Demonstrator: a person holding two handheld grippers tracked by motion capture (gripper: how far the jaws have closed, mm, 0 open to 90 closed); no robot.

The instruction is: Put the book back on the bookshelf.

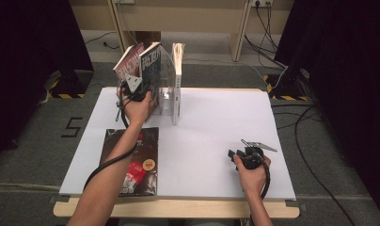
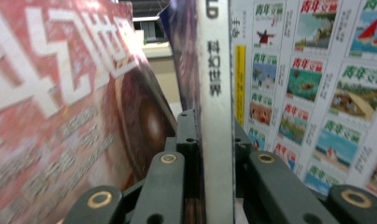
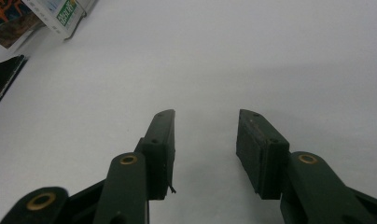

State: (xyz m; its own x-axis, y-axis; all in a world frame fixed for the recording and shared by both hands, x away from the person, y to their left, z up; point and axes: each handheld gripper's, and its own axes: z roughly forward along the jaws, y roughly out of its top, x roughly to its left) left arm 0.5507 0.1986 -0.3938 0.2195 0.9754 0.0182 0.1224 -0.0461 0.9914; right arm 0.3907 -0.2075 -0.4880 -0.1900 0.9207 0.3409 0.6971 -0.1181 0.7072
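- My left gripper (image 2: 210, 154) has its jaws either side of a magazine's white spine (image 2: 217, 93), pads right against it. They are clamped on it as far as I can see, though the jaws have just been easing open a touch.
- That magazine (image 1: 153, 70) stands upright, spine edge facing me. It has a dark blue-black cover with pale lettering and dark characters running down the white spine.
- Just left of my jaws leans a red magazine (image 2: 60, 116) with big white lettering, tilted away to the left and close beside the held one.
- On the right of the jaws is a page of small coloured cover pictures (image 2: 317, 93), just beside the spine.
- From the high view, these stand together in a clear upright holder (image 1: 171, 101) at the far side of the white table (image 1: 216, 127), with a white-edged one (image 1: 178, 70) at its right end.
- Nearer me, below my left hand (image 1: 134, 106), a dark magazine with a red patch (image 1: 134, 162) lies flat.
- My right gripper (image 3: 205, 154) rests well off to the right, its jaws apart over bare white table.
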